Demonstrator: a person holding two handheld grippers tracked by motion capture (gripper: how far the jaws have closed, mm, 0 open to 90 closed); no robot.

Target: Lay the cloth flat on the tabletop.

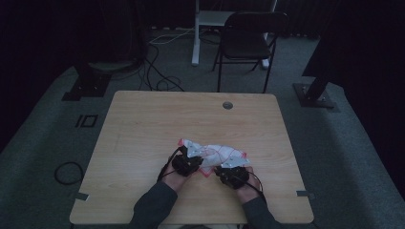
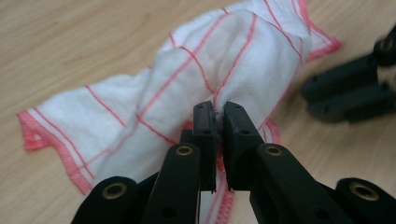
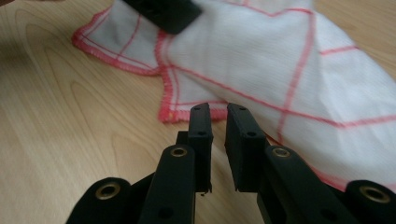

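Room dim; grey carpeted floor [image 1: 334, 143] around a light wooden bench [image 1: 143, 124] with rounded corners. A round cable port [image 1: 228, 105] sits near the bench's far edge. Beyond the bench: a black folding chair [image 1: 248, 40] and a white stand leg [image 1: 195, 33], with dark cables [image 1: 157, 76] running over the carpet. A coil of black cable [image 1: 68, 172] lies on the floor to the left of the bench.

On the bench, near the person's side and somewhat right of centre, lies a white cloth [image 1: 215, 153] with a red grid pattern and red stitched hem, crumpled and bunched rather than flat. In the left gripper view one hemmed corner lies flat on the wood at left while the middle rises in a fold.

Both forearms in dark sleeves [image 1: 153, 205] enter from the bottom edge of the high view.

Left gripper [image 2: 218, 108] is at the cloth's near-left edge. Its jaws are pressed together on a raised fold of the cloth, fabric pinched between the pads. No earlier frame to compare.

Right gripper [image 3: 219, 112] is at the cloth's near-right edge. Its jaws stand nearly together with a narrow gap between the pads; the tips sit over the hemmed edge just beside a corner. No fabric seen between the pads.

Left gripper's black tip appears at the top of the right gripper view, resting over the cloth.
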